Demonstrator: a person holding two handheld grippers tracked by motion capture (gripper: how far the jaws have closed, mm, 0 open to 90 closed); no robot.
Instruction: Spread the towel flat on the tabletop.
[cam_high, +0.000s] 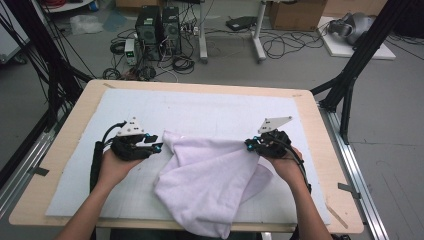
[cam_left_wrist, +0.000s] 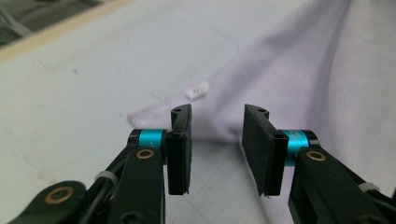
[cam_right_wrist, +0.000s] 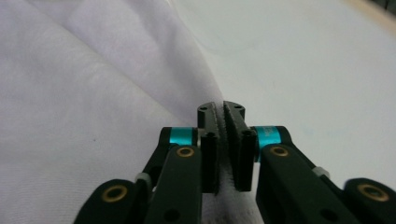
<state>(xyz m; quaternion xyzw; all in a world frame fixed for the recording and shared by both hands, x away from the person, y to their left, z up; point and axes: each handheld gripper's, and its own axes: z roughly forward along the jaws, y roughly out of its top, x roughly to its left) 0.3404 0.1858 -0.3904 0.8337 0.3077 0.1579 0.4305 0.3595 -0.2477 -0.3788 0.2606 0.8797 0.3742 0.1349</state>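
Note:
A pale lilac cloth (cam_high: 210, 180) lies rumpled on the white mat (cam_high: 200, 107), and its lower part hangs over the table's front edge. My left gripper (cam_high: 156, 142) is at the cloth's upper left corner. In the left gripper view the gripper (cam_left_wrist: 218, 114) is open with nothing between its pads; the cloth (cam_left_wrist: 303, 70) and its small white label (cam_left_wrist: 198, 89) lie just beyond the tips. My right gripper (cam_high: 248, 145) is at the cloth's upper right edge. In the right gripper view it (cam_right_wrist: 221, 109) is shut on a fold of the cloth (cam_right_wrist: 70, 93).
The mat covers most of a wooden table (cam_high: 75, 125). Black frame posts (cam_high: 350, 75) stand at both sides of the table. On the floor behind are computer towers (cam_high: 157, 30), cables and a cardboard box (cam_high: 300, 15).

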